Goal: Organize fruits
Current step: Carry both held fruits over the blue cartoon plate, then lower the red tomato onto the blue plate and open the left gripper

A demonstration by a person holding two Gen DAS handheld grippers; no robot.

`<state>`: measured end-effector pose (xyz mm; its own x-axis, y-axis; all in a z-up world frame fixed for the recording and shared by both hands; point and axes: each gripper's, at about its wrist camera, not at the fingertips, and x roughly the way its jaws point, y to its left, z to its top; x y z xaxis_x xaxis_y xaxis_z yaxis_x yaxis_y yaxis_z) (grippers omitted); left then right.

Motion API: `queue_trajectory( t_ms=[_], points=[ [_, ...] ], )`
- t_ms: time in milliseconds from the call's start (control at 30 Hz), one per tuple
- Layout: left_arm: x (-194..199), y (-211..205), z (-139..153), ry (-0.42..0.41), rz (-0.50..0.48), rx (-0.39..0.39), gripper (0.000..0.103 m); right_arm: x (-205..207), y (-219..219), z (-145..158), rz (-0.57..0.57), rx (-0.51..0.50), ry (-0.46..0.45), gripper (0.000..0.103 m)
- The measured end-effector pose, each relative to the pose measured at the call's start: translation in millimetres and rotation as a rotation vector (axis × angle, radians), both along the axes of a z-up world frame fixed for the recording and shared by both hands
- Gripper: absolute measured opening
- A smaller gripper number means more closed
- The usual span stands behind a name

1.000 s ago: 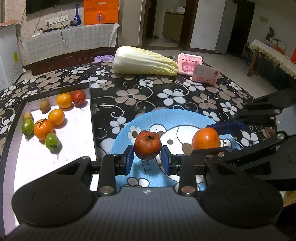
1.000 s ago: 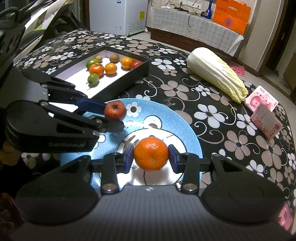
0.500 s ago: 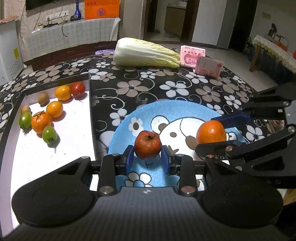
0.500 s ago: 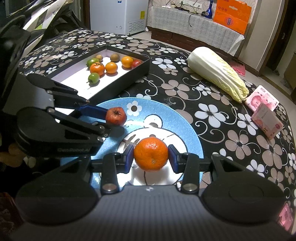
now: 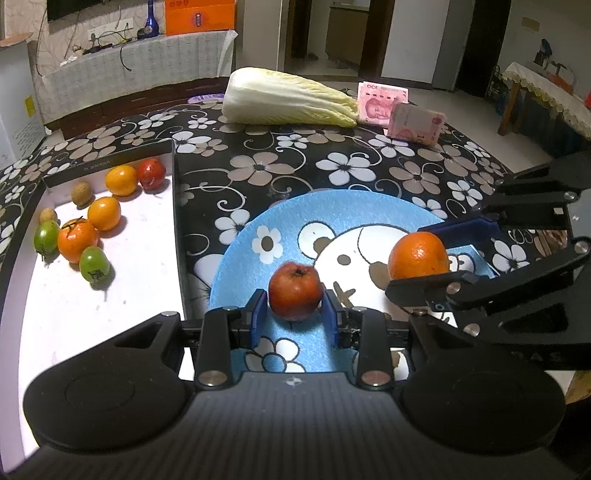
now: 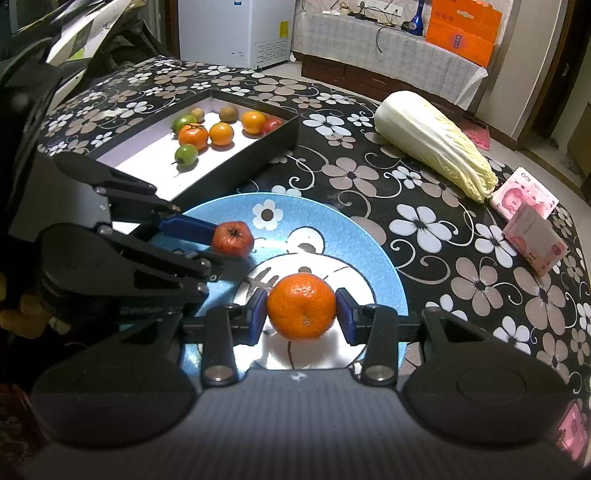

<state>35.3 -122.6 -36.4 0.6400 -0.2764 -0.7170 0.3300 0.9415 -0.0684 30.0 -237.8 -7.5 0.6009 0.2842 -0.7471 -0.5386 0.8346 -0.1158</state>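
Above blue plate (image 5: 369, 206): left tool (image 5: 294, 318) gripping red fruit (image 5: 294, 290), right tool (image 6: 301, 320) gripping orange (image 6: 301, 311), poised for sorting.

A table (image 5: 332, 162) under a black floral cloth filled the frame's centre. A low cabinet (image 5: 140, 70) draped in pale cloth lined the upper-left wall, a white chest freezer (image 6: 236, 29) stood top centre, and a dark doorway (image 5: 343, 33) opened beyond.
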Motion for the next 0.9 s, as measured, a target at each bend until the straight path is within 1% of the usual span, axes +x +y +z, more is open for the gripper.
queue_trajectory(
  t_ms=[233,367,433,533,900],
  points=[
    [0.0,0.9,0.6,0.001,0.001,-0.004,0.039,1.4,1.3,-4.4,0.000,0.001,0.008,0.043],
    [-1.2,3.1,6.1,-0.019,0.008,-0.006,0.039,2.9,1.7,-5.7,-0.004,0.002,0.003,0.043],
    [-2.4,5.1,9.0,-0.027,0.014,-0.012,0.046,3.0,1.9,-6.7,-0.005,-0.001,0.002,0.043],
    [-2.9,7.1,11.9,-0.035,0.019,-0.019,0.050,3.2,1.2,-6.1,-0.013,0.000,-0.005,0.044],
    [-4.9,13.9,20.7,-0.060,0.028,-0.060,0.051,3.4,-6.7,3.1,-0.033,0.052,-0.036,0.044]
  ],
)
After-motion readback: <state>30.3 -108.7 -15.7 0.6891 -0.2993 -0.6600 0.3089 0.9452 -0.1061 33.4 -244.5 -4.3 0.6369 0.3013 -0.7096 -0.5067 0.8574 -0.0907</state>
